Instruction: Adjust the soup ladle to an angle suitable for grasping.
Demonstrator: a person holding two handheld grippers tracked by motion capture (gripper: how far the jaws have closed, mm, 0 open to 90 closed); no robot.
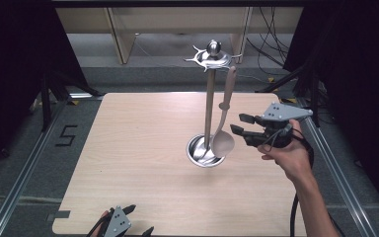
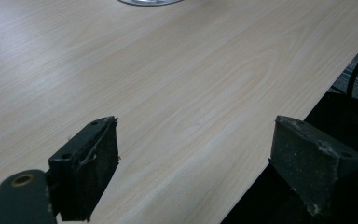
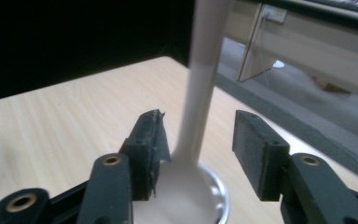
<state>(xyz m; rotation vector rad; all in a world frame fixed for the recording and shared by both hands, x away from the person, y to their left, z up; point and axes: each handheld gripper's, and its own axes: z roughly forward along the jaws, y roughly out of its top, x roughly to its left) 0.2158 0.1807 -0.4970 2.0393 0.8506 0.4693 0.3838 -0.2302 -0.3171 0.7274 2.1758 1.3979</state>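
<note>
Now the beige ladle [image 1: 224, 129] hangs by its handle from the top of the metal stand [image 1: 208, 101], its bowl just above the stand's round base on the wooden table [image 1: 138, 148]. Around the ladle's neck, the right gripper [image 1: 241, 124] has its jaws parted and not pressing. At the near edge, the left gripper [image 1: 128, 222] rests released, nothing between its jaws.

A light wooden table [image 1: 143, 163] with rounded corners stands on a grey floor [image 1: 24, 148]. Behind it are a pale wooden furniture frame [image 1: 123, 39], black cables [image 1: 271, 54] and dark curtains [image 1: 10, 44].
</note>
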